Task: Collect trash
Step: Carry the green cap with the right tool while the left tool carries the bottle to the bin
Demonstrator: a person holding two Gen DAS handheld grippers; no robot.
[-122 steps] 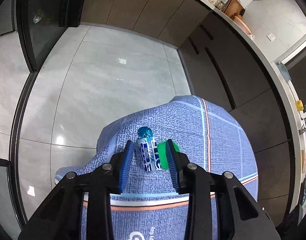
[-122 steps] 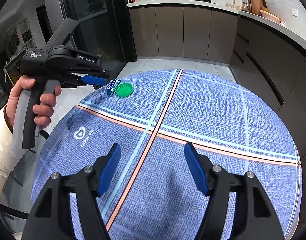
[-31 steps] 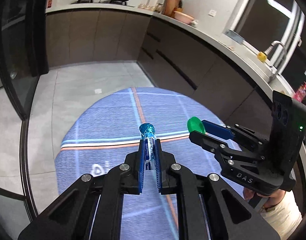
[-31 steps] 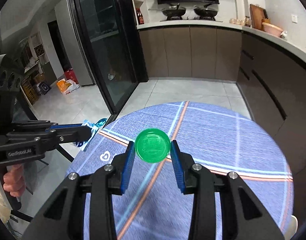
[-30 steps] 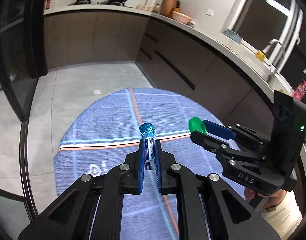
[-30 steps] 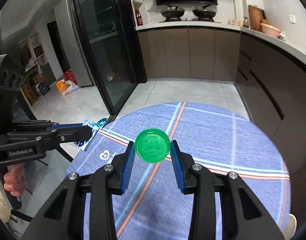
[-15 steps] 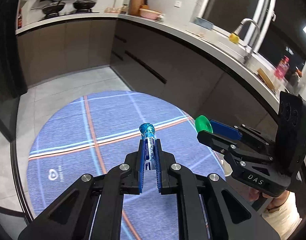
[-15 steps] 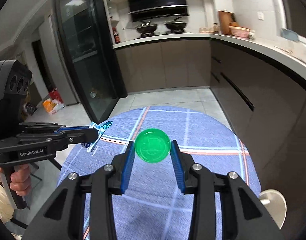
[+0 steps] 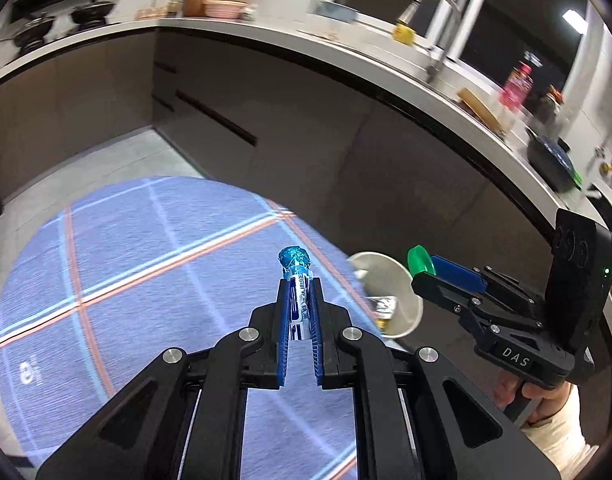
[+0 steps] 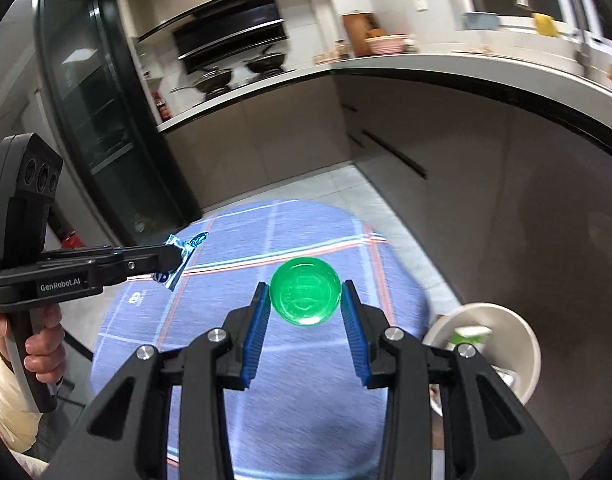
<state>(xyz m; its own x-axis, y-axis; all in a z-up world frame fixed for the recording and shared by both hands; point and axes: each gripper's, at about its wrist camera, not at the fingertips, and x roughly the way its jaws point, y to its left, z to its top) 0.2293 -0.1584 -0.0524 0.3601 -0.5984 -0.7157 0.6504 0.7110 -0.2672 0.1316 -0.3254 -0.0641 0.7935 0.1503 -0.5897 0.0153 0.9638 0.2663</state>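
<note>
While both grippers hang above the round table's blue plaid cloth (image 9: 145, 264), each carries one item: two pieces of trash in total, plus one bin.

Left gripper (image 9: 299, 292): jaws pinched together on a blue-and-white candy wrapper (image 9: 297, 300). The wrapper stands up between the pads, its twisted teal foil end poking out past the fingertips at 12 o'clock. In the right wrist view the same wrapper (image 10: 177, 256) juts from the left gripper's (image 10: 165, 258) tip at 9 o'clock, over the cloth's left edge.

Right gripper (image 10: 305, 308): jaws clamped on a green round cap (image 10: 305, 291), flat face to the camera, held by its rim on both sides. In the left wrist view the cap (image 9: 421, 261) shows edge-on at the right gripper's (image 9: 430, 270) tip, at about 3 o'clock of the wrapper.

One white round bin (image 10: 518, 344) sits off the table edge at 4 o'clock in the right wrist view, partly hidden by the right finger. There is some rubbish in it already, green-and-white packaging among it; the rest is too blurred to name. In the left wrist view the bin (image 9: 402, 312) lies between the two grippers, below the cap, with a crumpled foil piece inside.

Surroundings: one curved kitchen counter (image 9: 346, 56) with a tap (image 9: 430, 0) at 1 o'clock, and dark cabinets (image 9: 306, 132) just past the table. Nothing lies between either gripper and the bin.
</note>
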